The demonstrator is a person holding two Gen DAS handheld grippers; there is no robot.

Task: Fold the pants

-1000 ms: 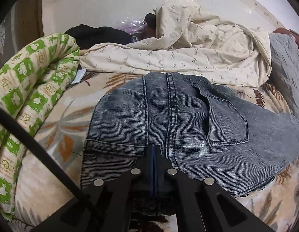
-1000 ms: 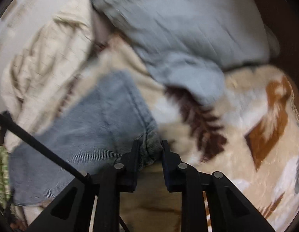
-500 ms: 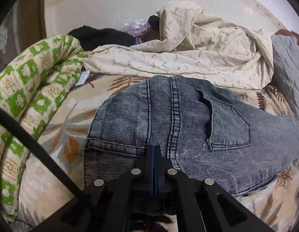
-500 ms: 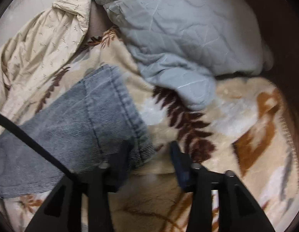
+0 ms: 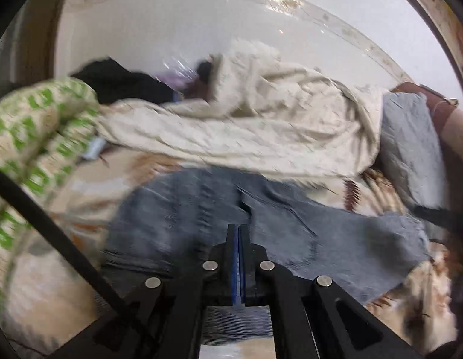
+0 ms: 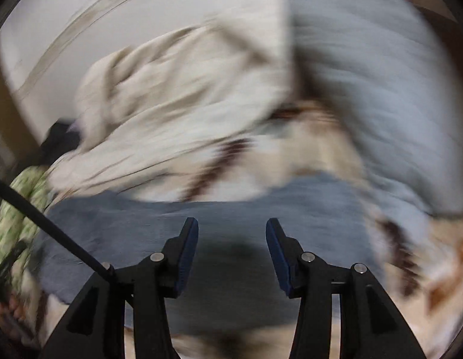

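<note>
Left tongs (image 5: 239, 233) clamped on jeans (image 5: 291, 227) waistband. Right tongs (image 6: 232, 227) spread apart above jeans, gripping nothing. Cream sheet (image 5: 261, 125) beyond.

My left gripper (image 5: 238, 233): cream sheet heap (image 5: 261, 125) walls off 12 o'clock, just beyond jeans (image 5: 336, 233). Green-patterned quilt (image 5: 37, 137) blocks 9 to 10 o'clock. Grey pillow (image 5: 411, 149) blocks 2 o'clock. Bare leaf-print blanket (image 5: 88, 185) at 10 o'clock offers room between quilt and jeans. My right gripper (image 6: 232, 233): jaws apart over flat denim (image 6: 135, 227), nothing between them. Views blurred; gaps uncertain.
</note>
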